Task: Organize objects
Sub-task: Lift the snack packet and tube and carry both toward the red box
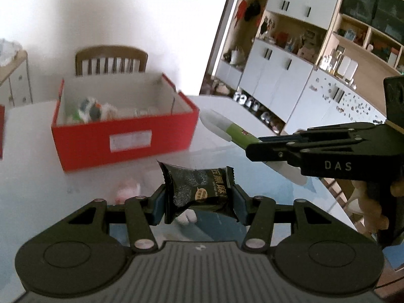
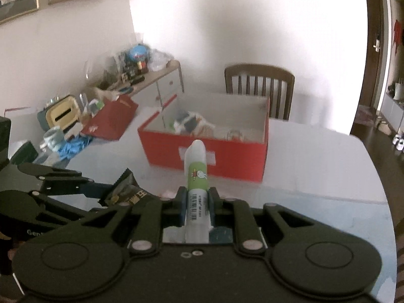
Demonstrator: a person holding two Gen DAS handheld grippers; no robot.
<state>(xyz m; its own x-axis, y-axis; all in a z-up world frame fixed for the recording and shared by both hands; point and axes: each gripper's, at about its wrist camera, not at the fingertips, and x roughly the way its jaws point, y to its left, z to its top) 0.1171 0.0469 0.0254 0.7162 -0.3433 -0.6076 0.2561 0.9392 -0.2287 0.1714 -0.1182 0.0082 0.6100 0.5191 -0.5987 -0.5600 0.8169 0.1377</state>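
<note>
Black and glossy, a small crinkled foil snack packet with pale printed characters (image 1: 202,192) sits pinched between the two blue-padded fingers of the left gripper (image 1: 199,202), held above the pale glass-topped worktop (image 1: 50,176) with its serrated ends sticking out above and to the sides of the pads. In the right wrist view the same packet (image 2: 126,192) shows at the left, just beside the right gripper (image 2: 197,205), whose fingers are pressed against a white cylindrical glue stick with a green label and a small cartoon figure (image 2: 195,176); the stick stands along the fingers, its rounded white cap pointing away from the gripper toward an open red cardboard box with a white label on its front wall (image 2: 227,161). From the left wrist view the glue stick (image 1: 227,128) juts from the right gripper (image 1: 262,151) toward the right corner of the red box (image 1: 121,146), near it but apart. The box rests on the worktop ahead of both grippers and holds a blurred jumble of small items. A brown wooden slat-backed chair (image 2: 260,85) stands behind the box.
</note>
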